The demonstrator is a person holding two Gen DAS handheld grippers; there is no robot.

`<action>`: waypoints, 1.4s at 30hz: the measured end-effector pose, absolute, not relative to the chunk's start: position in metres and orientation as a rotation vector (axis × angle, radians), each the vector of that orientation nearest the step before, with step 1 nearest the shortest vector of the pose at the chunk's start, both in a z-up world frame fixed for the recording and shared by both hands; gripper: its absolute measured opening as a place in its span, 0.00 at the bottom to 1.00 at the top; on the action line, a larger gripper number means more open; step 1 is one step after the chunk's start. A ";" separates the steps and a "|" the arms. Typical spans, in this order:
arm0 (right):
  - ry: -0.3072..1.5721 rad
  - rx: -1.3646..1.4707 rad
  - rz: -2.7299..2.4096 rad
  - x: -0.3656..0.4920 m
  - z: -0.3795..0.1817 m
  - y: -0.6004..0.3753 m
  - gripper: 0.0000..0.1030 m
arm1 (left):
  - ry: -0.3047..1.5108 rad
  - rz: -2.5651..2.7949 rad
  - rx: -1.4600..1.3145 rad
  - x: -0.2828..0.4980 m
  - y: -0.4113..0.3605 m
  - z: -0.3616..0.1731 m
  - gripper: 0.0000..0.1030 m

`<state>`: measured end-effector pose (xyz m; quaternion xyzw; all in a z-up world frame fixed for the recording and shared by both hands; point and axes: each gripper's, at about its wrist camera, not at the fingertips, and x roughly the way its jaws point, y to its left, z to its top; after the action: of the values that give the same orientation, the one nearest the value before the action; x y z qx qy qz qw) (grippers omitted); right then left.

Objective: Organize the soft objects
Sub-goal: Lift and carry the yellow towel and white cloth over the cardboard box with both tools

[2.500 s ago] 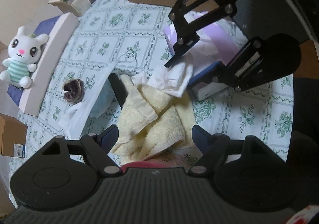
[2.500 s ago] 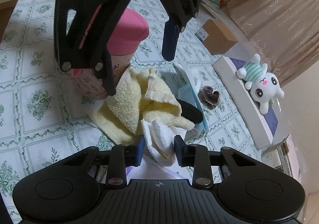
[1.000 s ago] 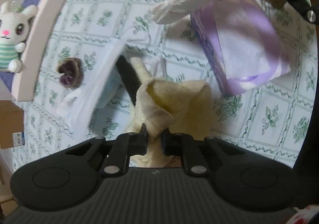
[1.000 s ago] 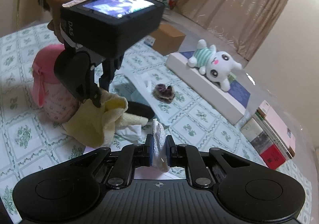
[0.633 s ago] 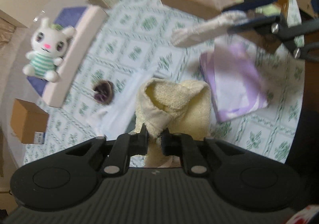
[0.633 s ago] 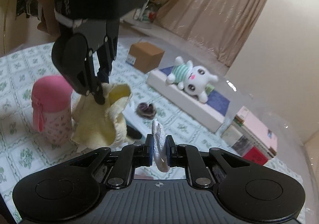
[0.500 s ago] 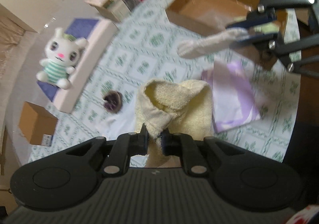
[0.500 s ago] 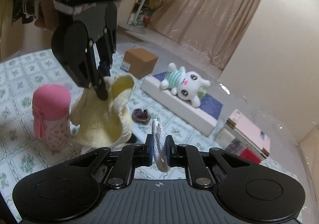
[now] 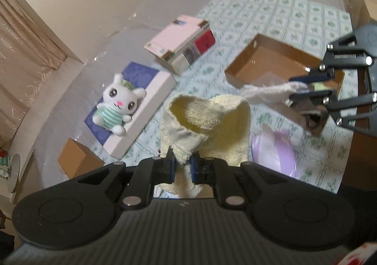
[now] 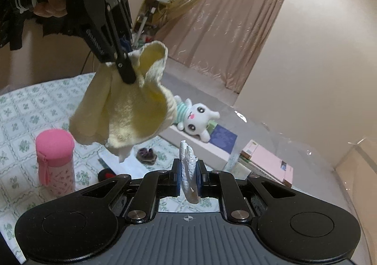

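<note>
Surface: green-patterned white tablecloth (image 9: 304, 17), well below both my grippers.
Left gripper (image 9: 181, 166): clamped on fluffy pale-yellow towel (image 9: 212, 123), which hangs clear of the cloth.
Right gripper (image 10: 189, 179): pinching crumpled white tissue (image 10: 188, 168), held over open brown cardboard box (image 9: 271, 64).
Change: a second ago the towel still touched the table; now it's airborne.
Meaning: I judge both soft items ready for boxing.

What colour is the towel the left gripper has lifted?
Pale yellow terry towel, pinched in the left gripper; clearest in the right wrist view.
</note>
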<state>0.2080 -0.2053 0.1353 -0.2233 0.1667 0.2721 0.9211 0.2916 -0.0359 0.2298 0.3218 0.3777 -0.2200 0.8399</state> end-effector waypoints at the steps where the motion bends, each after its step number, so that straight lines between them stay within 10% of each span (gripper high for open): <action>1: 0.339 -0.455 0.554 0.206 0.138 -0.207 0.12 | 0.791 -0.462 0.676 0.290 -0.038 0.234 0.11; 19: 0.349 -0.354 0.386 0.192 0.148 -0.314 0.12 | 0.733 -0.589 0.579 0.287 -0.149 0.231 0.11; 42: 0.458 -0.565 0.293 0.227 0.021 -0.392 0.12 | 0.769 -0.662 0.394 0.374 -0.288 0.112 0.11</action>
<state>0.2268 -0.3921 0.0212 -0.2752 0.2231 0.1427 0.9242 0.3737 -0.2879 0.1120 0.1873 0.3656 -0.3147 0.8557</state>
